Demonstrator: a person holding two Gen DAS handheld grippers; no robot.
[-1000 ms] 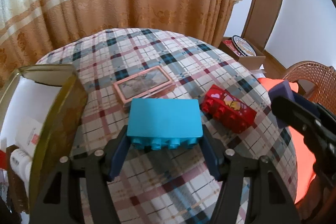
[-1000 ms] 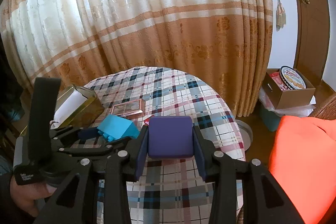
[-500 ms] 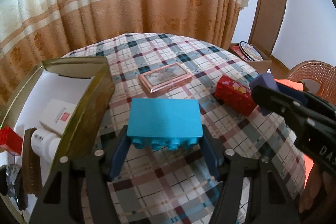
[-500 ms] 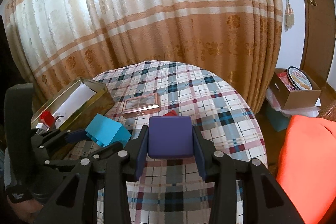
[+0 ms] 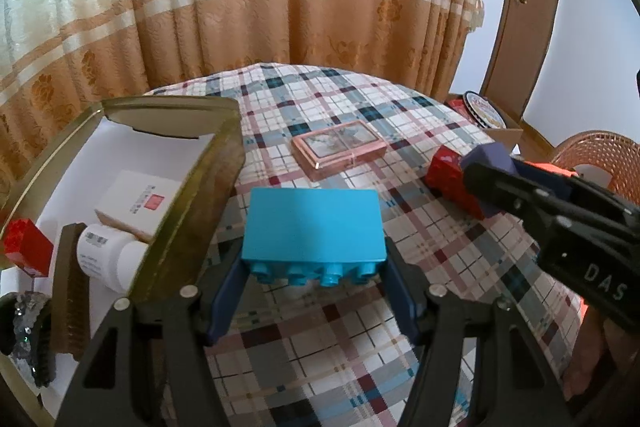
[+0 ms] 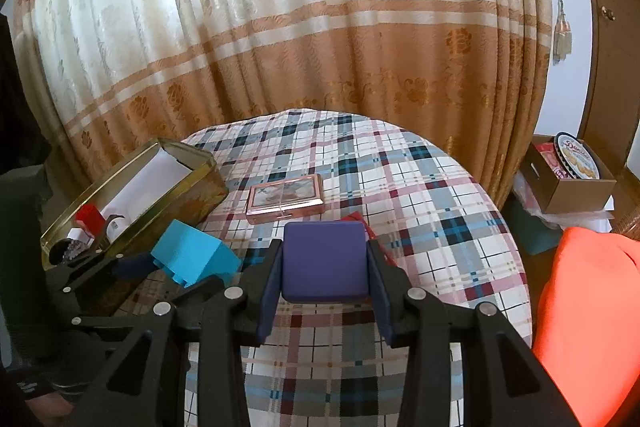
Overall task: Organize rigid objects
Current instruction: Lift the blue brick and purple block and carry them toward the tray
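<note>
The gold tin [image 5: 192,211] sits at the counter's [image 5: 340,355] left edge. Beside it, the left tongs [image 5: 314,267] clamp a blue brick [image 5: 314,223] by its short ends, above the cloth. It looks light, stiff and smooth-sided. The right tongs [image 6: 326,291] grip a purple block [image 6: 326,259], likely slippery, by opposite flat sides.

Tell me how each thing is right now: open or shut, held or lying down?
Left hand-held gripper: shut on the blue brick.
Blue brick: held above the table, studs toward the camera.
Right hand-held gripper: shut on the purple block.
Purple block: held above the table.
Gold tin: open, things inside.
Pink case: shut, lying flat on the tablecloth.
Red brick: lying on the tablecloth, partly hidden.
</note>
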